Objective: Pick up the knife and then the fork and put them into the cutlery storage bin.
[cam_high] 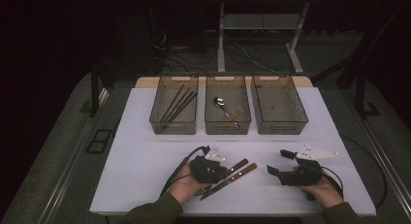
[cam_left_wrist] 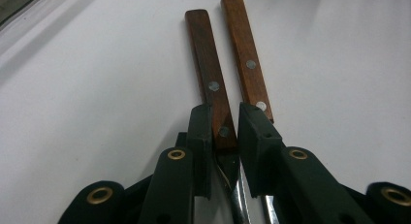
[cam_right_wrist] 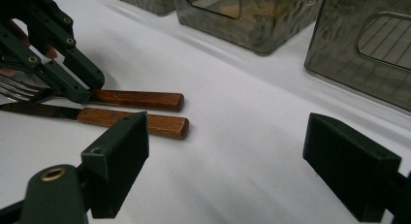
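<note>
Your left gripper (cam_left_wrist: 225, 129) has closed round the darker-handled fork (cam_left_wrist: 212, 83) near the table's front edge – jaws drawn in against the wooden handle where it meets the metal, tines toward you. The knife (cam_left_wrist: 246, 56) lies just beside it on the white table (cam_high: 145, 161), untouched. Your right gripper (cam_right_wrist: 225, 170) rests well apart, jaws wide and holding nothing. Of the three bins, the left bin (cam_high: 160, 118) has chopsticks (cam_high: 178, 104), the middle bin (cam_high: 212, 122) a spoon (cam_high: 221, 104), the right bin (cam_high: 300, 118) appears empty – so the sorting looks partly done, fork and knife still to go
</note>
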A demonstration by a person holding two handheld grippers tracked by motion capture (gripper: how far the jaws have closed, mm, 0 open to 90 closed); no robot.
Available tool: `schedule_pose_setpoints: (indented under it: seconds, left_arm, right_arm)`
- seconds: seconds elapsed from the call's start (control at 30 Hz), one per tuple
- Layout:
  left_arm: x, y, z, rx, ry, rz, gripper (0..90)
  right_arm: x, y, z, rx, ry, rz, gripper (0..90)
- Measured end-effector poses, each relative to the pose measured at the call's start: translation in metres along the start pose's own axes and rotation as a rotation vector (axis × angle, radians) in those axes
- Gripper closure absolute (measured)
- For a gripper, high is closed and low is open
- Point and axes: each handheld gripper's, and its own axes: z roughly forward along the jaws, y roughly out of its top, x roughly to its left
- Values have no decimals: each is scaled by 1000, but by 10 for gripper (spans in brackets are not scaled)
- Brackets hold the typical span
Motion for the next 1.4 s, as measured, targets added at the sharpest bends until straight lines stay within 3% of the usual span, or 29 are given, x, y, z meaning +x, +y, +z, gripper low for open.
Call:
schedule_pose_setpoints:
  seconds: [0.07,0.13,0.27,0.5,1.0,1.2,1.4]
  left_arm:
    - [-1,-2,1,9,6,-3,741]
    - [-3,-3,0,-4,13,-34,737]
    - [-7,-7,1,-21,50,-30,754]
    - [-8,-10,1,-35,63,-20,772]
    - [5,-3,-1,5,-27,-56,777]
    - [5,1,-3,60,-40,-33,778]
    - [7,3,-6,34,-72,-12,779]
  right_arm:
    - [0,0,0,1,0,-1,163]
    - [0,0,0,1,-1,0,162]
    - [-1,0,0,-1,-1,0,162]
    - [0,0,1,4,3,-7,162]
    - [0,0,0,0,9,-7,162]
    - [0,0,0,1,10,-7,162]
    - [1,1,1,0,42,-15,162]
